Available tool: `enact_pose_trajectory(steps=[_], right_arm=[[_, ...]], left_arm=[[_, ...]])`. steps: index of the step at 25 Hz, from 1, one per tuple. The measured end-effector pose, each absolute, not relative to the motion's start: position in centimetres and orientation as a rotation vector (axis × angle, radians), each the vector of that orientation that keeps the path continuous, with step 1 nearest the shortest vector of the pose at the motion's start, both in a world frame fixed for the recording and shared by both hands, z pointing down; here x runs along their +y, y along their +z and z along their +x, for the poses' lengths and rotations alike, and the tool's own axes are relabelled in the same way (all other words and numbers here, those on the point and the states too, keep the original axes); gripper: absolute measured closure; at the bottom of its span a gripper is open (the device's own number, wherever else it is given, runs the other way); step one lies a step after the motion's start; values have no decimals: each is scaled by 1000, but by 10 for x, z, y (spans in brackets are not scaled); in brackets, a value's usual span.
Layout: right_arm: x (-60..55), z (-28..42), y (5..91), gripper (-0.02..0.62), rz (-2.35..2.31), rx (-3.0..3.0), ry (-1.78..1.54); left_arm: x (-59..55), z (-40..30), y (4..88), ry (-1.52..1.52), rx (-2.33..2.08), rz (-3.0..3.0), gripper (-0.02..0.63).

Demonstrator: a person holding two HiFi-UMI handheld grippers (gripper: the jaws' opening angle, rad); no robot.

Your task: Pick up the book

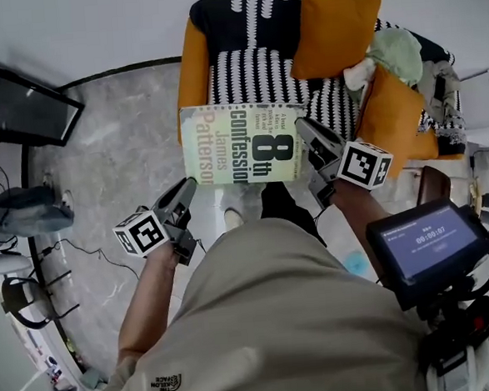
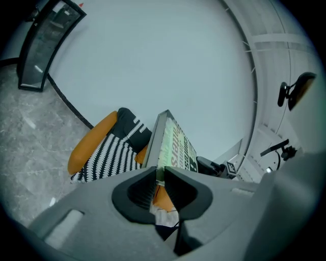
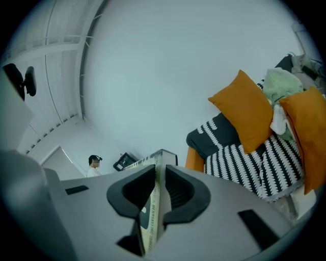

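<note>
A pale green paperback book [image 1: 242, 143] hangs in the air in front of the sofa, cover facing up, held from both sides. My left gripper [image 1: 190, 183] is shut on its lower left corner, and my right gripper [image 1: 301, 130] is shut on its right edge. In the left gripper view the book [image 2: 173, 145] stands edge-on between the pads of the left gripper [image 2: 159, 178]. In the right gripper view the book's spine [image 3: 151, 214] runs through the narrow gap of the right gripper [image 3: 159, 188].
Behind the book is a sofa [image 1: 243, 57] with a black-and-white striped throw, orange cushions [image 1: 333, 25] and a pale green bundle [image 1: 397, 54]. A dark monitor [image 1: 21, 106] lies on the grey floor at left, with cables nearby. A screen on a stand [image 1: 427, 240] is at right.
</note>
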State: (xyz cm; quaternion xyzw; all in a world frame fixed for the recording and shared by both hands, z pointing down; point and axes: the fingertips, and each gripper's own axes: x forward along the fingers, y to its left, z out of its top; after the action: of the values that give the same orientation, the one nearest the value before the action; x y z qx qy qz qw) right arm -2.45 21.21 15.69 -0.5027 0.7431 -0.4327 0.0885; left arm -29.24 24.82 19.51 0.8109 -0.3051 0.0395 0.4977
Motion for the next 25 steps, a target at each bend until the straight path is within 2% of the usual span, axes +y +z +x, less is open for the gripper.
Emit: enact_pose_trajectory(steps=[25], right_arm=[[238,-30,143,525,-1509,2185,-1277]], left_arm=[[267,-298,184,114,-724,1960,551]])
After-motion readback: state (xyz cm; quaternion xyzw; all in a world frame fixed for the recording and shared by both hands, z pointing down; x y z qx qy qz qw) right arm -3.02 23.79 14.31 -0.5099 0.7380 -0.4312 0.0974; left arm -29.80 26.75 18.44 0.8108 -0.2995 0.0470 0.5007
